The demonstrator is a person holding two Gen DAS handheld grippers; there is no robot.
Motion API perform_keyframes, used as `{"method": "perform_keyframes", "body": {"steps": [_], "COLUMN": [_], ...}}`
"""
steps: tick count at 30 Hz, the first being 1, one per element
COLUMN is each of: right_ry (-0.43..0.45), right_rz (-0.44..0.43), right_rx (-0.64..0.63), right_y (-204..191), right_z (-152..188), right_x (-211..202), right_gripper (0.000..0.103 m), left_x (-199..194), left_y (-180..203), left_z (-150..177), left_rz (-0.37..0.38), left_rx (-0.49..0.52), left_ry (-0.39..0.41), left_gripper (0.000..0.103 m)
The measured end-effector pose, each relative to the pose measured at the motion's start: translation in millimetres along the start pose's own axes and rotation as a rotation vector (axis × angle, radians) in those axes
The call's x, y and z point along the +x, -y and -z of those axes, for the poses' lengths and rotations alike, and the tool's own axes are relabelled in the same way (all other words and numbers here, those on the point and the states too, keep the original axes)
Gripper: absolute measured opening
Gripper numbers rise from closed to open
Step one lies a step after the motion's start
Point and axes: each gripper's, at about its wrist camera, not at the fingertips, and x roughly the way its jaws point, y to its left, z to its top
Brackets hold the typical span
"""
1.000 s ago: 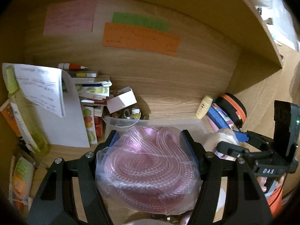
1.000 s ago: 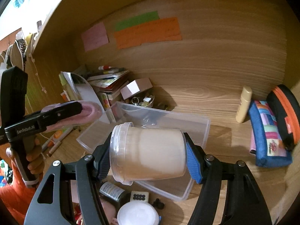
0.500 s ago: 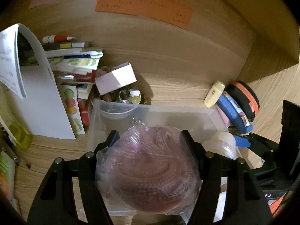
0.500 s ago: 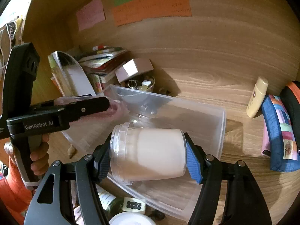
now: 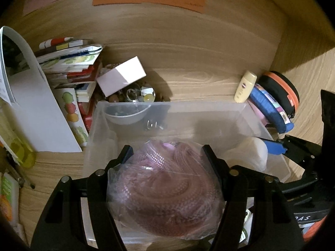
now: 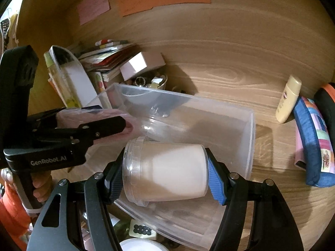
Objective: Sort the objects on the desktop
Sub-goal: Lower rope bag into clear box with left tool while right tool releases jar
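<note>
My left gripper (image 5: 166, 153) is shut on a clear bag of coiled pink rope (image 5: 165, 192) and holds it over the left part of a clear plastic bin (image 5: 188, 113). My right gripper (image 6: 165, 167) is shut on a clear tub of white cream (image 6: 167, 173), lying sideways, held over the same bin (image 6: 249, 138). The tub (image 5: 251, 152) and the right gripper's blue fingertip (image 5: 274, 147) show inside the bin's right side in the left wrist view. The left gripper and pink bag (image 6: 94, 115) show at the bin's left in the right wrist view.
Behind the bin sit a bowl of small trinkets (image 5: 129, 96), a white box (image 5: 121, 76) and a stack of books (image 5: 71, 62). A cream bottle (image 6: 287, 100), a blue pouch (image 6: 312, 146) and a black-orange case (image 5: 280, 94) lie to the right. Small items (image 6: 142, 230) lie near the front.
Both grippers have moved forward and down over the bin with their loads. The rope bag and the tub now sit lower, within the bin's walls.
</note>
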Motion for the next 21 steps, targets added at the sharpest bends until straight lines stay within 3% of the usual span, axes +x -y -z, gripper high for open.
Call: {"method": "perform_keyframes", "body": {"steps": [13,21], "right_ry": [-0.039,-0.021], "right_rz": [-0.004,0.001], "right_rx": [-0.03,-0.047], "right_y": [-1.6,-3.9], "right_z": [2.9,2.7], "right_x": [5.0,1.8], "right_gripper": [0.064,0.068], "left_x": [6.2,2.7], "left_y": [2.5,2.0], "left_z": [4.9,5.4], "left_rz": [-0.009,0.009], "left_rx": [0.026,0.026], "left_ry": [-0.033,-0.018], "left_gripper": [0.066,0.078]}}
